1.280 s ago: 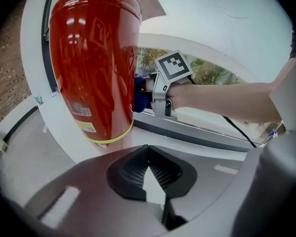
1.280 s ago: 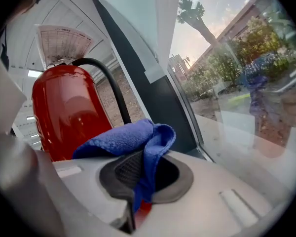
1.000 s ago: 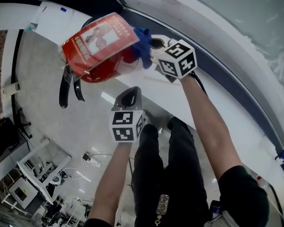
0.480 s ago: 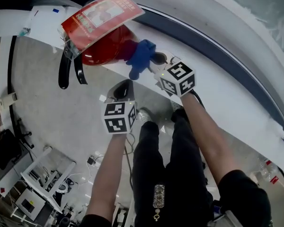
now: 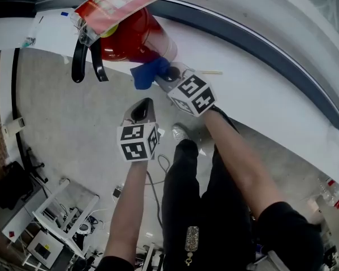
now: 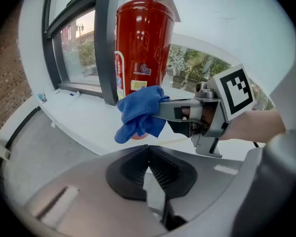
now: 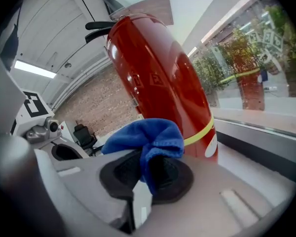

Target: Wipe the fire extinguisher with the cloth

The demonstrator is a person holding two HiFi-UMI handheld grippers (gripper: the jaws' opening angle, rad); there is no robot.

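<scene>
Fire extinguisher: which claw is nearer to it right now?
Right. The right claw, shut on the blue cloth, is at the base of the fire extinguisher; the left claw, shut and empty, is farther back, nearer the person.

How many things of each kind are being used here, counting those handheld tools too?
red metal fire extinguisher: 1
blue cloth: 1
handheld grippers: 2 (left gripper shut and empty; right gripper shut on the cloth)
Total: 4
</scene>
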